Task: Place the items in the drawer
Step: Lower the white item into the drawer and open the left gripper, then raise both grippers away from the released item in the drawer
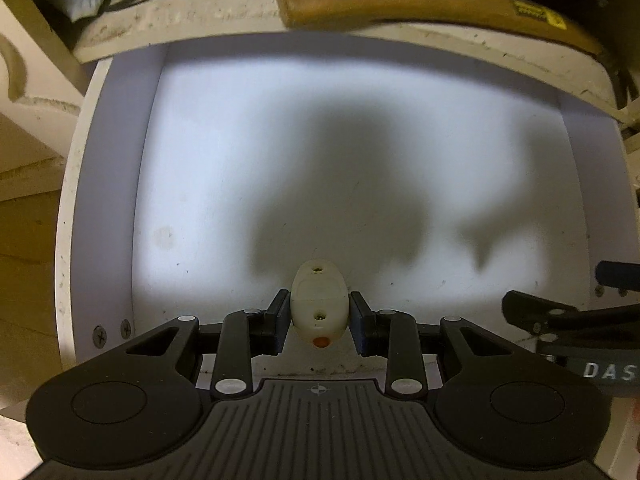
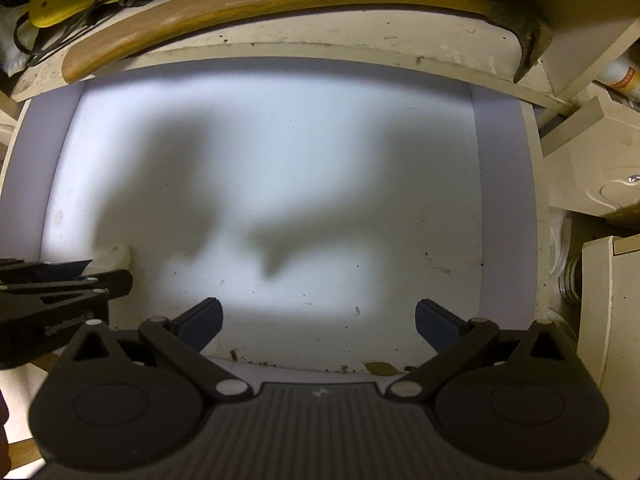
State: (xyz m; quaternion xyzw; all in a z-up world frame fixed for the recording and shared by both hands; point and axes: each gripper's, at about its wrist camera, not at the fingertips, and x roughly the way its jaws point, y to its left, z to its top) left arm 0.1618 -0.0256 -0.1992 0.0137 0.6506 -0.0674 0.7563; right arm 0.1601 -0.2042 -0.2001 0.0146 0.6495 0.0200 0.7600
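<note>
An open white drawer fills both wrist views, its floor bare and shadowed. My left gripper is shut on a small cream oval plastic piece with two screw holes and an orange tip, held over the drawer's front part. My right gripper is open and empty above the drawer near its front edge. The left gripper and the tip of the cream piece show at the left edge of the right wrist view. The right gripper shows at the right edge of the left wrist view.
A wooden handle with a yellow label lies on the dirty white desk edge above the drawer; it also shows in the right wrist view. Black cables and a yellow object lie at the far left. Beige boxes stand to the right.
</note>
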